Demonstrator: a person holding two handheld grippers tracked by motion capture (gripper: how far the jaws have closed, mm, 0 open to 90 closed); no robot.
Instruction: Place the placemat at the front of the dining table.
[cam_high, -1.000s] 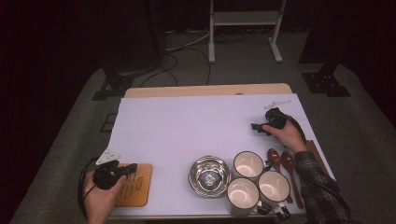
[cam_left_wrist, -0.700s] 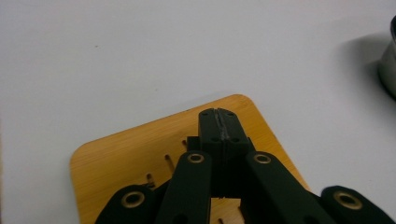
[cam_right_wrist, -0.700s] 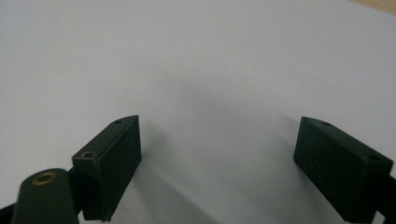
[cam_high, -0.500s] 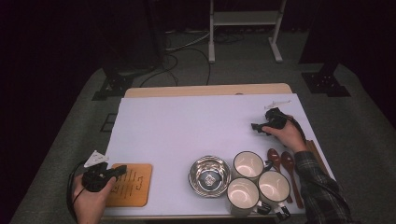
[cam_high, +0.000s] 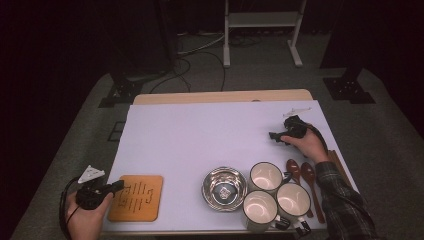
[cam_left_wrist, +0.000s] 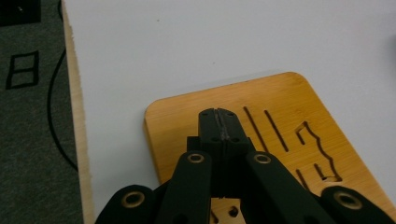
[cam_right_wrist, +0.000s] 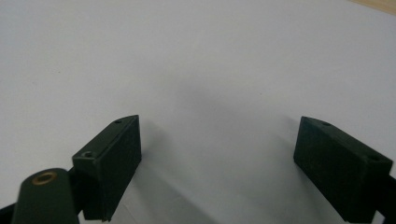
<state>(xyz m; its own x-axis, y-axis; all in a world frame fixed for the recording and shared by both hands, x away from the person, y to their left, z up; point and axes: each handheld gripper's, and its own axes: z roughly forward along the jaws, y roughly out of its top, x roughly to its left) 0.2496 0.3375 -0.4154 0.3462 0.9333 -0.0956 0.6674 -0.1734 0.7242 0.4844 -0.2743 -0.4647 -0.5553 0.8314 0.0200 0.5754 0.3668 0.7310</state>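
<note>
White covering (cam_high: 200, 145) hid most of the desk, with the gear kept along its near edge, probably for easy reach. Bamboo board (cam_high: 136, 197) lay flat at the near-left corner; steel bowl (cam_high: 224, 187), three mugs (cam_high: 276, 195) and two wooden spoons (cam_high: 303, 176) clustered near the near-right corner. Left gripper (cam_left_wrist: 218, 122), jaws pressed together on nothing, hung over the board's left end. Right gripper (cam_right_wrist: 219, 154), jaws spread and empty, rested by the right edge, seemingly idle

The board (cam_high: 136, 197) looks like smooth, matt bamboo wood with cut slots, lying on a matt white sheet (cam_high: 200, 135). The bowl (cam_high: 224, 188) is shiny metal; the mugs (cam_high: 266, 177) look glazed, the spoons (cam_high: 308, 175) glossy wood.
</note>
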